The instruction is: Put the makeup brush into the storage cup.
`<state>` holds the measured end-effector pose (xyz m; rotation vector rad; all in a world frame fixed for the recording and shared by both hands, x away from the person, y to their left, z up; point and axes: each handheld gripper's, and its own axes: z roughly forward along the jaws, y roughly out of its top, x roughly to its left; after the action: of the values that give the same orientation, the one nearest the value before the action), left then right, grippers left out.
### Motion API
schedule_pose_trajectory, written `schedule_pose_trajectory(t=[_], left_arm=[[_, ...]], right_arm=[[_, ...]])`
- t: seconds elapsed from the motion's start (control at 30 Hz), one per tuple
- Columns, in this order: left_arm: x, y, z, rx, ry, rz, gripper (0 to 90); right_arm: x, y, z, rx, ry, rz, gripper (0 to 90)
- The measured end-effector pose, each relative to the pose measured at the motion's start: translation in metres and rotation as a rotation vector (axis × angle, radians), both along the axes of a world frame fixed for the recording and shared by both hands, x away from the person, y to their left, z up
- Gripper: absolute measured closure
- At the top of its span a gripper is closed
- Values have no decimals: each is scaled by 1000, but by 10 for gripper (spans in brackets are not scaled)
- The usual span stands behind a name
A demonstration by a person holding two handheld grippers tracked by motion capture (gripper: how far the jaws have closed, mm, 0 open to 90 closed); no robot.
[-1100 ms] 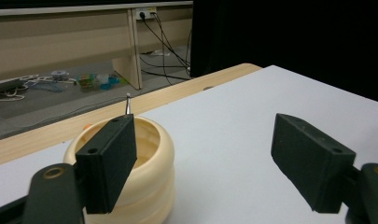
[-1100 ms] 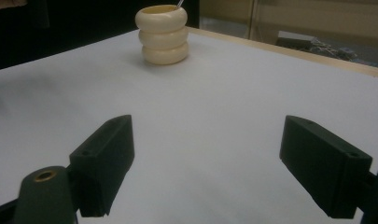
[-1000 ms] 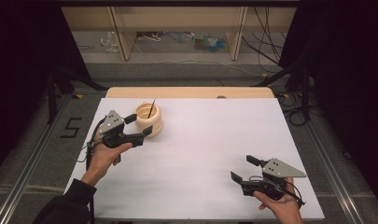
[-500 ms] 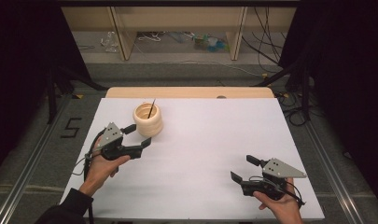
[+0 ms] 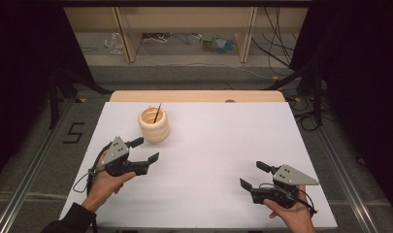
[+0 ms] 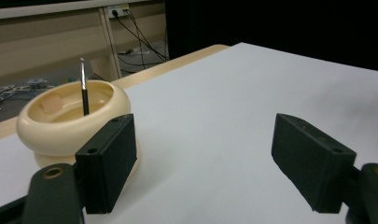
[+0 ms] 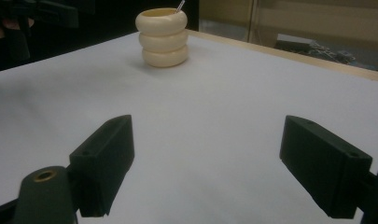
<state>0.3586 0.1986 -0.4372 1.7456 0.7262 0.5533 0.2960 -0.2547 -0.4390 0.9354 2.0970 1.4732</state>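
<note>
A cream ribbed holder (image 5: 154, 124) stands upright near the table's back left, with a thin dark pen or brush (image 5: 157, 113) sticking out of it. My left gripper (image 5: 144, 150) is open and empty, a short way in front of the holder. In the left gripper view the holder (image 6: 70, 119) and the brush (image 6: 84, 88) rise just behind the left jaw. My right gripper (image 5: 253, 175) is open and empty near the front right. Its own view shows the holder (image 7: 162, 38) far off across the table.
The white tabletop (image 5: 218, 145) has a wooden strip (image 5: 199, 95) along its back edge. Beyond it are wooden shelf legs (image 5: 126, 36) and cables on the floor. A person's hand (image 7: 18, 23) with the left gripper shows at far left of the right gripper view.
My left gripper has pulled back from the holder toward the table's front, staying open. The right gripper has not moved.
</note>
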Motion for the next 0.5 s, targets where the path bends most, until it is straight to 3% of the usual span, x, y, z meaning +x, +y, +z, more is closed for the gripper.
schedule_pose_trajectory(t=[0.23, 0.3, 0.4, 0.5], left_arm=[[-6, 1, -5, 15, 6, -10, 222], [-9, 1, -6, 8, 3, -12, 220], [-12, 0, -9, 5, 0, -18, 211], [-15, 1, -11, 9, 4, -30, 203]], right_arm=[[0, 1, -1, 14, -2, 10, 188], [-1, -1, 2, -12, 16, 0, 187], [0, 1, 0, 10, -6, 1, 185], [-1, -1, 2, -10, 9, 3, 185]])
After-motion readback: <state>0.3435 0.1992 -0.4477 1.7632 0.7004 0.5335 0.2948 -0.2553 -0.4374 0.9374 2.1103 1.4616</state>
